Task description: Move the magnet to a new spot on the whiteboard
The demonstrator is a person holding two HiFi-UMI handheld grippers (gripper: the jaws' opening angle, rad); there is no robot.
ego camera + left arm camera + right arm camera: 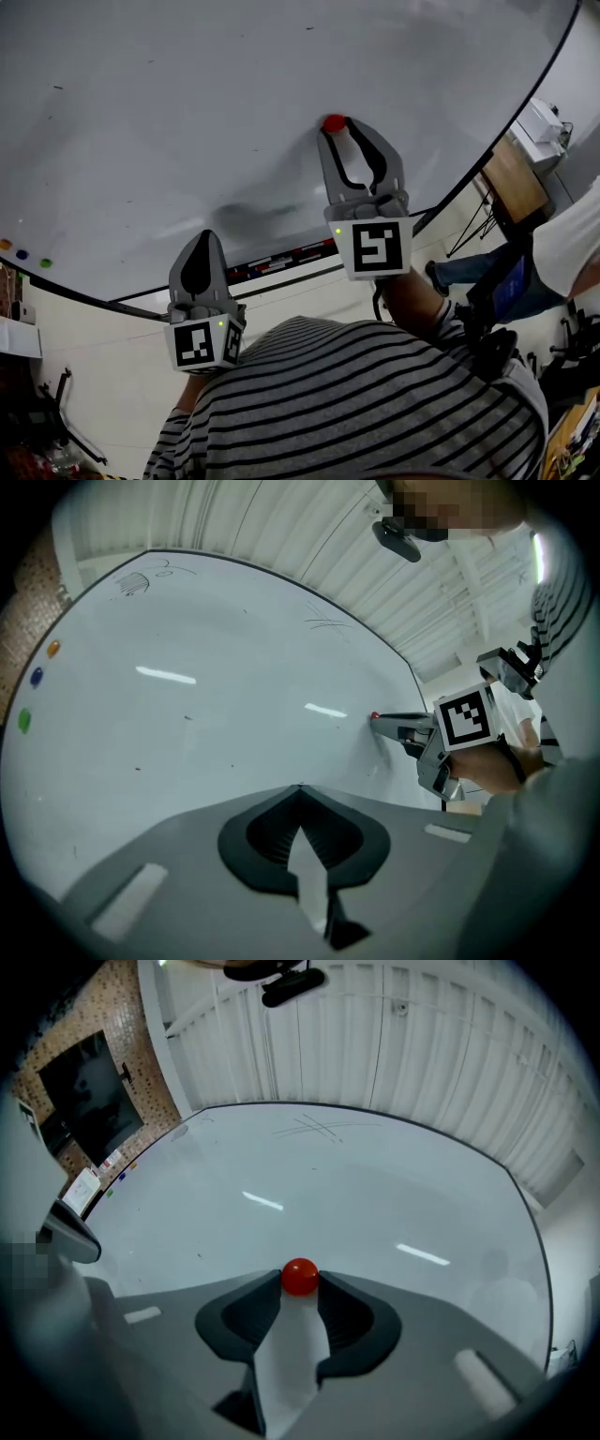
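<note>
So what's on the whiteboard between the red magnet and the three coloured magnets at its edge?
Nothing: in the left gripper view the whiteboard is bare from the red magnet to the three coloured magnets, apart from faint specks.

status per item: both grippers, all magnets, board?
right gripper: shut on the red magnet.
red magnet: pinched between the right jaws, apparently against the whiteboard.
left gripper: shut, nothing between its jaws, held back from the board.
whiteboard: mostly wiped, faint pen marks.
orange magnet, blue magnet, green magnet: stuck near the board's left edge, untouched.
</note>
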